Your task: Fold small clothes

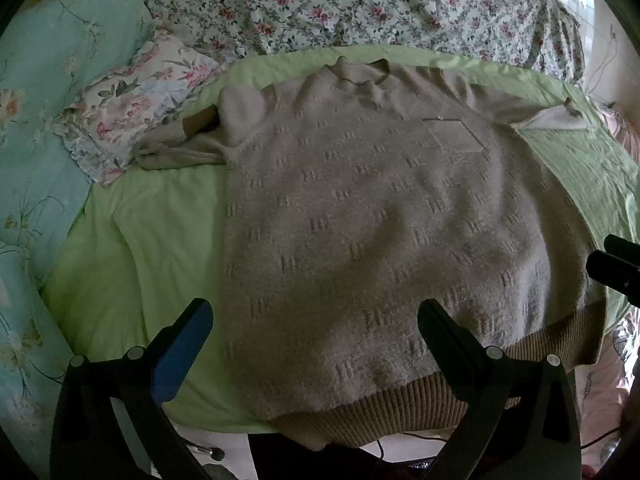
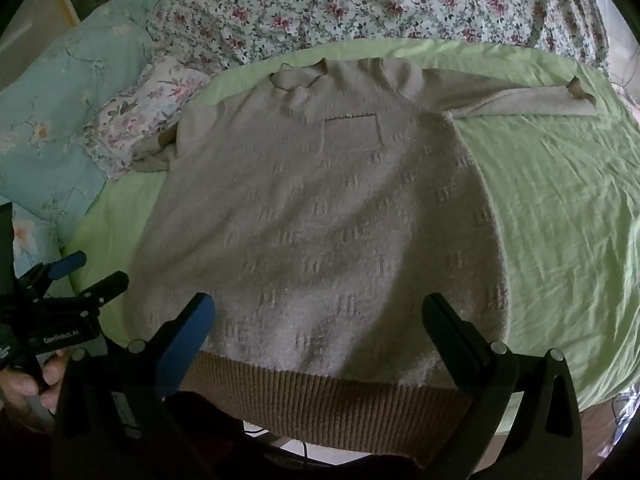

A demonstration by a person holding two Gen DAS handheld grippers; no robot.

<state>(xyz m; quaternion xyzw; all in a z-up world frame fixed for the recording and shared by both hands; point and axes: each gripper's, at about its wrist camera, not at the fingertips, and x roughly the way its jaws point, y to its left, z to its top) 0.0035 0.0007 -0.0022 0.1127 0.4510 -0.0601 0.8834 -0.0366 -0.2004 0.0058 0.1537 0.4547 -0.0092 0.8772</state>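
A beige knit sweater (image 1: 360, 220) lies flat, front up, on a green sheet (image 1: 132, 248), collar far, brown ribbed hem (image 1: 400, 404) hanging over the near edge. It has a chest pocket (image 1: 456, 136). Its left sleeve (image 1: 180, 148) is bunched; its right sleeve (image 2: 540, 102) stretches out to the right. My left gripper (image 1: 316, 320) is open and empty above the hem's left part. My right gripper (image 2: 320, 316) is open and empty above the sweater (image 2: 320, 220) near its hem (image 2: 320, 400). The left gripper also shows in the right wrist view (image 2: 94, 272).
A floral quilt (image 1: 340, 0) lies bunched behind the sweater. A floral pillow (image 1: 136, 100) and a turquoise quilt (image 1: 40, 120) are at the left. The green sheet (image 2: 560, 220) stretches to the right. Floor and cables (image 1: 400, 452) show below the bed edge.
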